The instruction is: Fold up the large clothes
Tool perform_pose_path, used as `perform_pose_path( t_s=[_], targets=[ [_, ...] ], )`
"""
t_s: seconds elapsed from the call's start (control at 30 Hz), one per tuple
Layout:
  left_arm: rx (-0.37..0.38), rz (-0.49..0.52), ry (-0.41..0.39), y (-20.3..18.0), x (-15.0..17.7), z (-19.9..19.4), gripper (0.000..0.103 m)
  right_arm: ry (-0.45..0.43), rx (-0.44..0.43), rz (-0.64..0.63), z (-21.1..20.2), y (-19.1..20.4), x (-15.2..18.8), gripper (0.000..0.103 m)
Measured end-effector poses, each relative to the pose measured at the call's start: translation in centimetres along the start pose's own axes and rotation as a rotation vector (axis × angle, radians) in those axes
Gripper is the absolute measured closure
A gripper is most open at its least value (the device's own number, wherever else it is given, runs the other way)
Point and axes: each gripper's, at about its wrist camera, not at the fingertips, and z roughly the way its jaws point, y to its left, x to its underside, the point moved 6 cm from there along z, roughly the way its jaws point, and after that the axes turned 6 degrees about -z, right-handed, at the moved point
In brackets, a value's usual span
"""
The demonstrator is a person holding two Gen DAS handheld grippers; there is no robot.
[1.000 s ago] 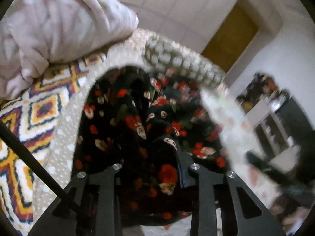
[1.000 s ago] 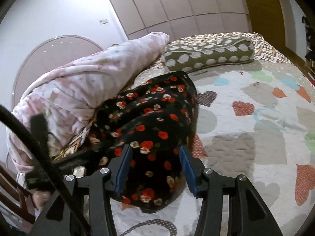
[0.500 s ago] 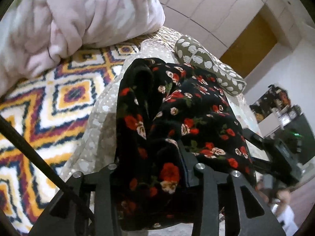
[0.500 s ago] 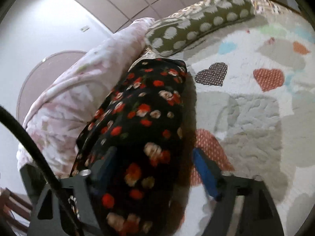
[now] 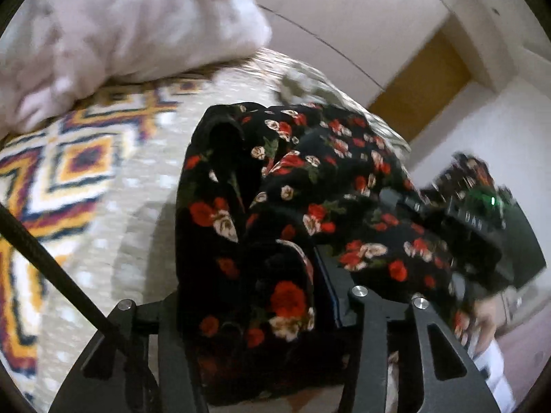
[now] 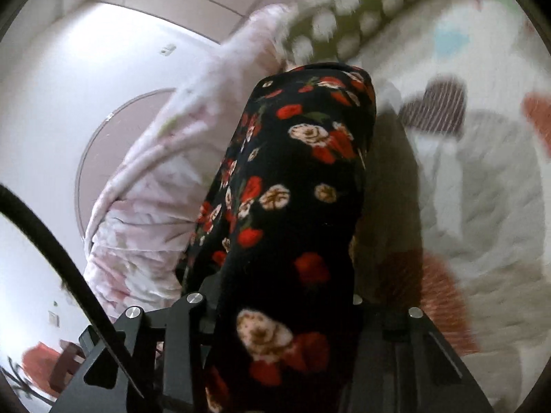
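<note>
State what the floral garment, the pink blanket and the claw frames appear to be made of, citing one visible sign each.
Floral garment: thin, matte woven or knit cloth, probably; it drapes in soft folds.
Pink blanket: plush fleece, likely; puffy, fuzzy bulk.
Left claw and right claw frames: rigid matte black plastic, apparently, with shiny metal screws.

Count: 1 floral garment (image 5: 310, 186), 2 grippers, left (image 5: 261, 313) and right (image 6: 275, 313), both clamped on it. 1 pink blanket (image 6: 155, 186), 1 dotted bolster (image 6: 344, 24), 1 heart quilt (image 6: 482, 189), 1 patterned spread (image 5: 69, 165).
</note>
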Motion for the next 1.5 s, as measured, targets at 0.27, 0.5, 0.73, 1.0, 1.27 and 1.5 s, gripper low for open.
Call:
perform_pose_path(
  t_s=[0.27,0.5,0.73,1.0,1.27,1.5],
  targets=[
    [-0.056,-0.004,-0.015,0.7,0.3,-0.4,0.045,-0.115,0.165,0.105,-9.3,-9.6,-1.3,0.055],
    [-0.196,0.014,-0.011,2.8,0.6,0.0,0.045,-0.106,0.415,0.011,-12.2,-8.6,-1.3,0.032],
    [-0.247,0.008,-0.030,4.1,0.5,-0.6,0.044,-0.144,0.588,-0.277,-16.0,0.7,-1.9,0.080],
    [-0.284,-0.017,-0.016,5.6,0.9,-1.2,0.044,0.115,0.444,-0.350,-5.5,3.2,4.0,0.084],
    [-0.298,0.017,-0.053,4.9,0.5,-2.2,0.042,0.144,0.598,-0.462,-7.3,1.0,7.3,0.089],
    [-0.333,0.019,-0.091,5.3,0.0,-3.0,0.038,0.072,0.523,-0.474,-3.8,6.4,4.5,0.088]
  ],
)
